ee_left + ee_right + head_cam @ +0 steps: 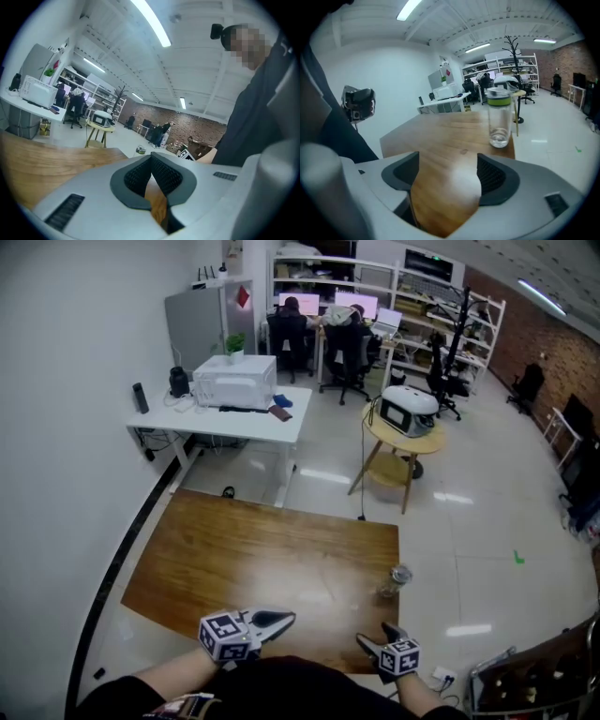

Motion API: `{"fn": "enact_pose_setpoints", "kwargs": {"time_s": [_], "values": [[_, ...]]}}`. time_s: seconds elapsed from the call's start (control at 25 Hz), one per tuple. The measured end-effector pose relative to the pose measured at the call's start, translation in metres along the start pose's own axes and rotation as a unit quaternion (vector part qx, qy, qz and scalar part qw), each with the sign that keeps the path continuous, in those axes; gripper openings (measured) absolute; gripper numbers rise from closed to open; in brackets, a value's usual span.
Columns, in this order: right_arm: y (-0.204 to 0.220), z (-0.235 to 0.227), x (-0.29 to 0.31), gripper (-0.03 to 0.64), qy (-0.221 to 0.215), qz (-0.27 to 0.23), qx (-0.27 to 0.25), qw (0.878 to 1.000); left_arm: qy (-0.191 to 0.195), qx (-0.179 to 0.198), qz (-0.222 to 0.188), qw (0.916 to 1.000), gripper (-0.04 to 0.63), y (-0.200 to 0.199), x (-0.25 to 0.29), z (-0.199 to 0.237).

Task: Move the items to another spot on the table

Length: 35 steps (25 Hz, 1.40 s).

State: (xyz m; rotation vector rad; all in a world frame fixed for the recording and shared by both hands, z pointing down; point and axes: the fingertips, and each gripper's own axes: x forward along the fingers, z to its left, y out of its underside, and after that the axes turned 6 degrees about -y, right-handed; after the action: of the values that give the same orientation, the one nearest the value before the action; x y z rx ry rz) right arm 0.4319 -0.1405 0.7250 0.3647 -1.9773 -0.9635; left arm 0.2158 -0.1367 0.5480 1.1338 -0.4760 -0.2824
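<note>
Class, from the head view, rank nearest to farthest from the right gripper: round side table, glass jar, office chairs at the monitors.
1. Glass jar, on the wooden table's right edge, just ahead of the right gripper.
2. Round side table, standing on the floor beyond the wooden table.
3. Office chairs, at the far back of the room.

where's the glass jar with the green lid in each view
Head view: the glass jar stands near the wooden table's right edge, ahead of the right gripper.
Left gripper view: jar small, at centre, just above the shut jaws.
Right gripper view: jar large, right of centre, beyond the open jaws.
Shared landmark: the round side table with a white appliance, beyond the jar in all three.
</note>
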Motion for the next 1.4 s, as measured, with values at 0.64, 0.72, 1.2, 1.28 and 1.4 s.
{"fn": "enact_pose_setpoints", "kwargs": {"time_s": [0.64,0.72,1.2,1.28,1.4], "values": [[-0.123,0.383,0.064,0.033,-0.137,-0.115,-0.038,0.983,0.045,0.003,0.005,0.9990,0.005,-0.005,-0.272,0.052],[-0.123,0.407,0.051,0.003,-0.165,-0.113,-0.050,0.978,0.040,0.021,0.003,0.9990,0.005,-0.006,-0.278,0.035],[-0.082,0.442,-0.029,0.003,-0.291,-0.123,-0.041,0.948,0.031,0.022,-0.013,0.9992,0.005,0.024,-0.255,-0.059],[-0.088,0.445,-0.033,0.003,-0.281,-0.127,-0.054,0.950,0.033,0.029,-0.015,0.9989,0.005,0.022,-0.257,-0.061],[-0.092,0.451,-0.024,0.003,-0.281,-0.152,-0.063,0.945,0.044,0.048,-0.011,0.9978,0.005,0.020,-0.265,-0.051]]}}
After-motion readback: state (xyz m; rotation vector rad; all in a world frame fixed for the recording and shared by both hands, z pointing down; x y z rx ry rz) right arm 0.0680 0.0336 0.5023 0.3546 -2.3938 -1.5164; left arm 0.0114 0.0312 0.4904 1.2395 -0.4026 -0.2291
